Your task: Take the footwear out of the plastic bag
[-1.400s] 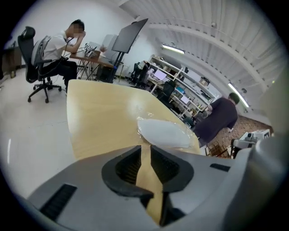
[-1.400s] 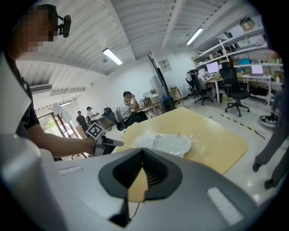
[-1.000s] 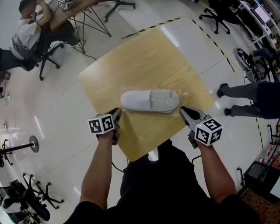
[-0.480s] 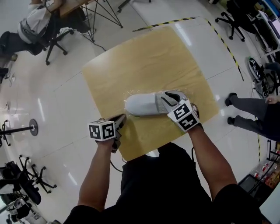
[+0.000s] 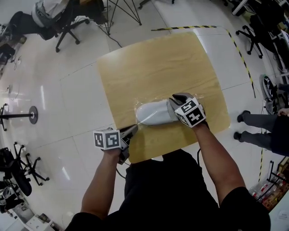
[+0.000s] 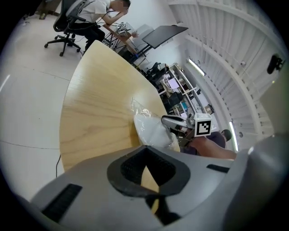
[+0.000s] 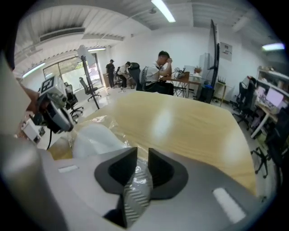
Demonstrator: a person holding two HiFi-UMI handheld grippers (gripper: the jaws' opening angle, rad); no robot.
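Note:
A white slipper [image 5: 153,113] with a grey striped upper lies in a clear plastic bag [image 5: 141,105] near the front edge of the wooden table [image 5: 153,58]. My left gripper [image 5: 134,128] is shut at the bag's left end, and a corner of the film stretches to its tips. My right gripper [image 5: 177,106] is on the slipper's right end. Its jaws are closing, with the grey striped upper [image 7: 135,191] pinched between them. In the left gripper view the bagged slipper [image 6: 151,128] lies just past the shut jaws, with the right gripper [image 6: 174,122] behind it.
A seated person [image 5: 49,9] and office chairs are at the far left. Another person's legs [image 5: 257,122] stand on the floor at the right. Yellow-black tape [image 5: 180,28] marks the floor beyond the table. A round stand base [image 5: 32,114] is at the left.
My right gripper has swung left from the table's front corner onto the slipper's right end. My left gripper has shut at the bag's left end.

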